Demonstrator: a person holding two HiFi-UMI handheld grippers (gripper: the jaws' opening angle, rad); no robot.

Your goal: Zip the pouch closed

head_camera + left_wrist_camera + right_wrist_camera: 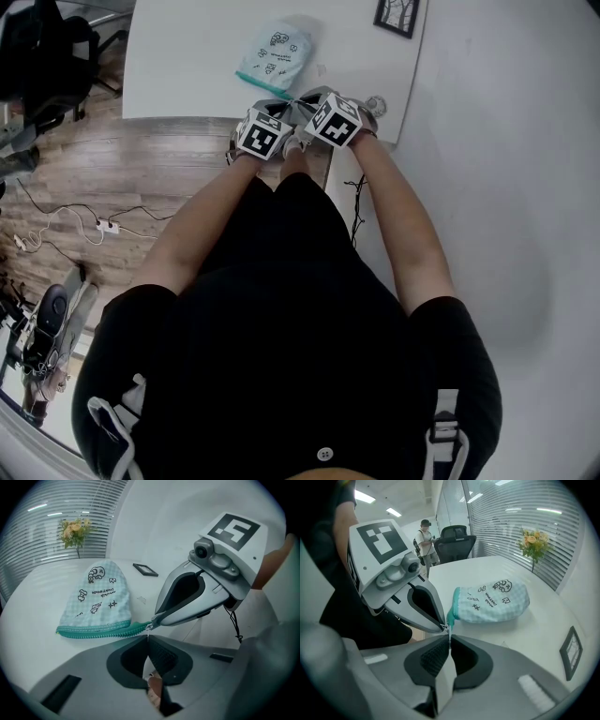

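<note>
A pale checked pouch (274,54) with small doodles lies flat on the white table (187,56). Its teal zipper (93,631) runs along one edge and ends in a short tail. Both grippers meet at that tail near the table's front edge. My right gripper (450,638) is shut on the teal tail end, and in the left gripper view its tips (153,620) pinch it. My left gripper (148,637) is shut just below, apparently on the small silver zipper pull (149,626). The pouch (492,603) stays on the table.
A small black picture frame (397,16) lies flat at the table's far right. A vase of flowers (74,530) stands by the window blinds. An office chair (457,538) and a standing person (425,538) are beyond the table. Cables (103,225) lie on the wooden floor.
</note>
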